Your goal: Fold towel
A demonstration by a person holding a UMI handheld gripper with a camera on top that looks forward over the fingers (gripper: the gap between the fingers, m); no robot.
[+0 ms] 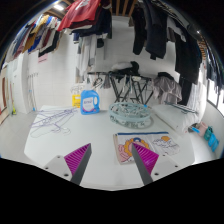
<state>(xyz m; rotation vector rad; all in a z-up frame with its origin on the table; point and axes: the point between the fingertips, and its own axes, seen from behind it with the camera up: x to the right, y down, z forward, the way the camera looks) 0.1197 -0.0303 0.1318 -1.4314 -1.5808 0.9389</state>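
A small towel [152,141] with a pink and blue cartoon print lies flat on the white table [100,135]. It is just ahead of my right finger, whose tip overlaps its near edge. My gripper [110,150] is open and empty, low over the table. The magenta pads [78,158] face each other across a wide gap with only bare table between them. The towel is off to the right of that gap, not between the fingers.
A blue detergent bottle [90,100] stands beyond the fingers to the left, and a wire basket [131,110] stands in the middle. Several clothes hangers [50,122] lie at the left. A blue object [208,136] lies at the far right. Clothes [150,25] hang behind the table.
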